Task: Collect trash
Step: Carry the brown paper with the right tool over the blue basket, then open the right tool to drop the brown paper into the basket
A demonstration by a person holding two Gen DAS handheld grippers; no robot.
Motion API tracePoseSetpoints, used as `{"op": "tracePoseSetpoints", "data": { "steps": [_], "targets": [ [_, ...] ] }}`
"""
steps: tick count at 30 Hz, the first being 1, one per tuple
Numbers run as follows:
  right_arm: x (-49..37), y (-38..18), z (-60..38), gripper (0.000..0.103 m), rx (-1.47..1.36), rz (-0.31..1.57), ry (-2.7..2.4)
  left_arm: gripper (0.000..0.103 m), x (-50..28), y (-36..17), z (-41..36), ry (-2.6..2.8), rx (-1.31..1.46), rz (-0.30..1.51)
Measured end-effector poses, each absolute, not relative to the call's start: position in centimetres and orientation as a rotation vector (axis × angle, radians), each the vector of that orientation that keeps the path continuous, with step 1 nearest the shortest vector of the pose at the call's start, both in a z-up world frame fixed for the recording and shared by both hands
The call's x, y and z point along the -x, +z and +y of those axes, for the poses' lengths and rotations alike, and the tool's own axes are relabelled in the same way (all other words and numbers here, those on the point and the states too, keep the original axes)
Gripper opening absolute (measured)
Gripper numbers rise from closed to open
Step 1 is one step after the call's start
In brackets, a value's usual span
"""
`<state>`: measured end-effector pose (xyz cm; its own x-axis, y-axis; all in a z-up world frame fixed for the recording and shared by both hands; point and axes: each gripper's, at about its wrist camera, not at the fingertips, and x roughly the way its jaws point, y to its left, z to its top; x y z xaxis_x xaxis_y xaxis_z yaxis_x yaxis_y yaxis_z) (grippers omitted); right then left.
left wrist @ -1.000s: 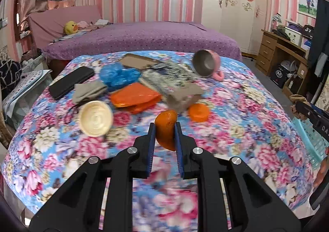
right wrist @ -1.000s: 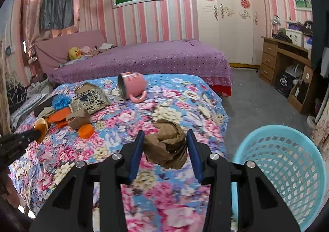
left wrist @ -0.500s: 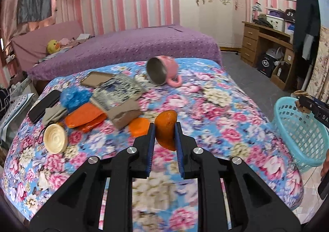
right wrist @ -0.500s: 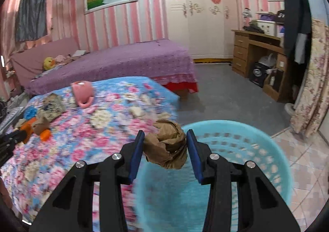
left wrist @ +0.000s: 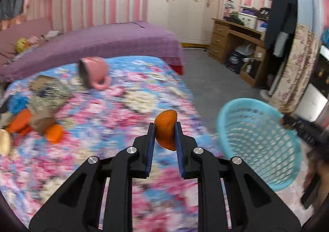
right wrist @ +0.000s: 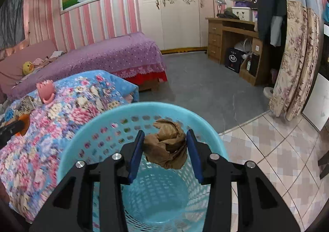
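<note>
Jaws pinch orange peel (left wrist: 166, 129) narrowly, crumpled brown paper (right wrist: 166, 143) wider.

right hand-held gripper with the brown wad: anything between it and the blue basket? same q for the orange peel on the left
Nothing visible. The right hand-held gripper holds the brown paper wad directly over the open blue basket. The left hand-held gripper holds the orange peel above the floral bedspread; only open air separates it from the basket.
</note>
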<state>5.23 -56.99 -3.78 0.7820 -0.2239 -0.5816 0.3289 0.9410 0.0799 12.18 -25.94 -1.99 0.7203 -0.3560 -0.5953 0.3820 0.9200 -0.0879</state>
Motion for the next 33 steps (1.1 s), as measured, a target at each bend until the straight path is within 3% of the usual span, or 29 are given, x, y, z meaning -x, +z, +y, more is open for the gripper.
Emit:
{"op": "tracePoseSetpoints", "data": {
  "steps": [15, 17, 19, 22, 25, 33],
  "targets": [
    [-4.4, -5.2, -60.1, 0.042, -0.267, 0.584, -0.37, 0.022, -12.0, -4.7, -36.9, -0.589, -0.114, 0.684],
    [-4.4, -5.2, -60.1, 0.042, -0.27, 0.58, -0.373, 0.03, -12.1, -5.0, -37.5, -0.585, -0.135, 0.689],
    [-4.5, -5.1, -60.0, 0.042, -0.264, 0.58, -0.373, 0.059, -12.2, -5.1, -37.5, -0.569, -0.138, 0.683],
    [-4.6, -5.2, -59.9, 0.042, -0.253, 0.591, -0.375, 0.083, -12.3, -4.6, -36.5, -0.541, -0.139, 0.649],
    [-4.8, -5.4, -59.6, 0.042, -0.245, 0.597, -0.375, 0.093, -12.3, -4.0, -35.4, -0.503, -0.159, 0.619],
    [-5.5, -5.6, -58.5, 0.043, -0.206, 0.614, -0.363, 0.098, -12.4, -2.8, -32.5, -0.437, -0.166, 0.581]
  ]
}}
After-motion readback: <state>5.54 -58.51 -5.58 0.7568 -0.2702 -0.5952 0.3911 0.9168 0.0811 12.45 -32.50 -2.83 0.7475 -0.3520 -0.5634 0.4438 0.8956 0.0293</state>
